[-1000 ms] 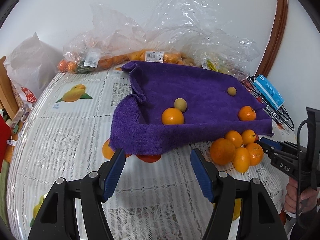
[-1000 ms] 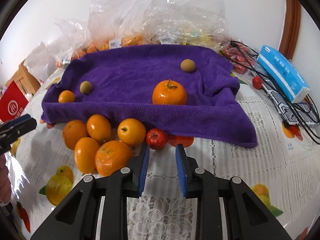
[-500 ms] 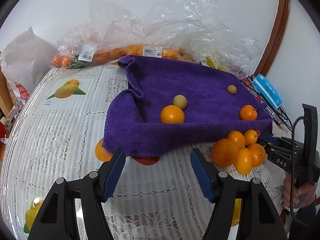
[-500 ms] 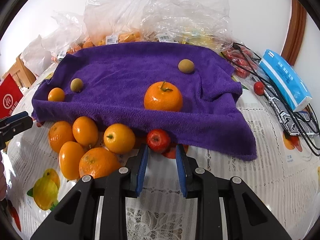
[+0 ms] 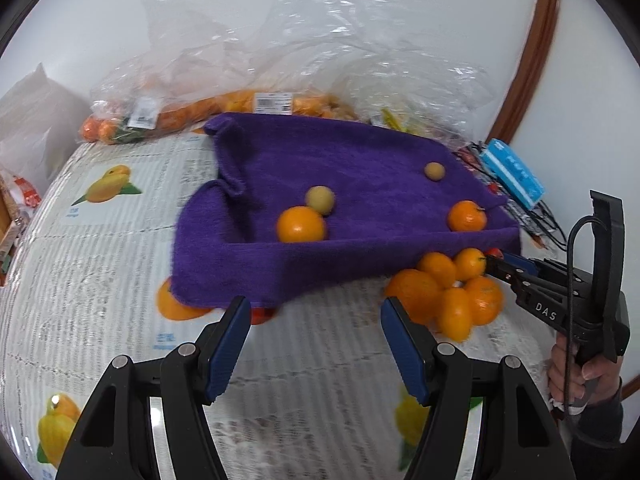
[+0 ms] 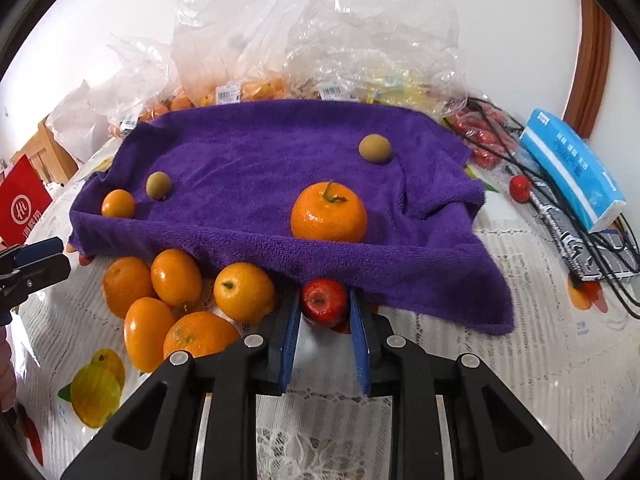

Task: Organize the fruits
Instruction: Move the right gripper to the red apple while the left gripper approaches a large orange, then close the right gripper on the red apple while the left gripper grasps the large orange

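Five oranges (image 6: 176,304) lay heaped on the fruit-print tablecloth (image 6: 520,360), just in front of the near hem of the purple towel (image 6: 256,168). Right gripper (image 6: 323,312) was clenched on a small red apple (image 6: 323,302), a blue pad pressing each side; the apple sat at the towel's hem, just right of the heap, and whether it rested on the cloth or was lifted could not be told. Its jaws had just been closing, with the apple between them. On the towel: one stemmed mandarin (image 6: 329,216) near the front fold, a smaller orange (image 6: 118,203) at the left end with a tan round fruit (image 6: 159,185) close beside it, and a second tan fruit (image 6: 374,149) farther back to the right. Left gripper (image 5: 316,332) hung released over bare tablecloth short of the towel's front edge, jaws wide apart, nothing between them. From the left wrist view, a hand (image 5: 580,376) gripped the handle of the right tool at the frame's right edge, its tips reaching in at the heap. Clear plastic bags (image 6: 320,32) holding more orange fruit were piled against the wall behind the towel. A blue tissue pack (image 6: 572,168) lay on black cables (image 6: 600,248) to the right, with a loose small red fruit (image 6: 520,188) beside them.
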Action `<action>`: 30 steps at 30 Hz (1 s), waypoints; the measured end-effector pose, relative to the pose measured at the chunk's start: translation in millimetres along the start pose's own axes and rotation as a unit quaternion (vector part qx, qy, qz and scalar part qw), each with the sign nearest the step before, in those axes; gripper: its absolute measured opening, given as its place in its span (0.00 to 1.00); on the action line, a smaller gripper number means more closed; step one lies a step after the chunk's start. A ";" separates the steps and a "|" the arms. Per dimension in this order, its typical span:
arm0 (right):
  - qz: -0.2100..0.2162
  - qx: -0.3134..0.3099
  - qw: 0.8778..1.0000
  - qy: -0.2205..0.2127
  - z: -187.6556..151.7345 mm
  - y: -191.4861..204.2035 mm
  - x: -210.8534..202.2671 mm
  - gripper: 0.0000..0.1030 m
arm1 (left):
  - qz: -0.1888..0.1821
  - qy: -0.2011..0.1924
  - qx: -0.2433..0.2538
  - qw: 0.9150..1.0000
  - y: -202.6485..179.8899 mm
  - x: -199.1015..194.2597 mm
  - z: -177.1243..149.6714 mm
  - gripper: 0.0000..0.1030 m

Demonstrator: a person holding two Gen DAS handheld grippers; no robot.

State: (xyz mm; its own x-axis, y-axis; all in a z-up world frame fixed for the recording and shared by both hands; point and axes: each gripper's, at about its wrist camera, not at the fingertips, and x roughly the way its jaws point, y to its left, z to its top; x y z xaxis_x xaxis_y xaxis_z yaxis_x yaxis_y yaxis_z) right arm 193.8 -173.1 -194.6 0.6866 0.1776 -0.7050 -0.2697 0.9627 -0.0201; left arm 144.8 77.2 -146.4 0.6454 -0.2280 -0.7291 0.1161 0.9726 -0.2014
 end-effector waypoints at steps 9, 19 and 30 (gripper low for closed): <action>-0.018 0.007 1.000 -0.023 -20.0 -16.8 -26.2 0.24 | -0.016 0.012 0.022 1.000 -40.5 18.1 2.4 0.63; 0.012 0.041 0.999 -0.024 -31.0 -33.3 -29.0 0.24 | -0.048 0.047 -0.014 0.998 -50.5 43.0 5.6 0.38; 0.038 0.065 0.997 -0.019 -31.9 -40.0 -26.1 0.24 | -0.017 0.031 0.001 0.999 -46.2 22.9 3.8 0.35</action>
State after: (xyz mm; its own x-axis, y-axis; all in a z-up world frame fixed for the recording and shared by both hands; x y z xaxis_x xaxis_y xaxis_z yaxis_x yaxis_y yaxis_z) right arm 165.2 -222.8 -198.0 0.6928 0.2560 -0.6742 -0.2335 0.9641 0.1261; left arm 157.1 27.2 -151.4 0.5928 -0.2635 -0.7610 0.1393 0.9643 -0.2254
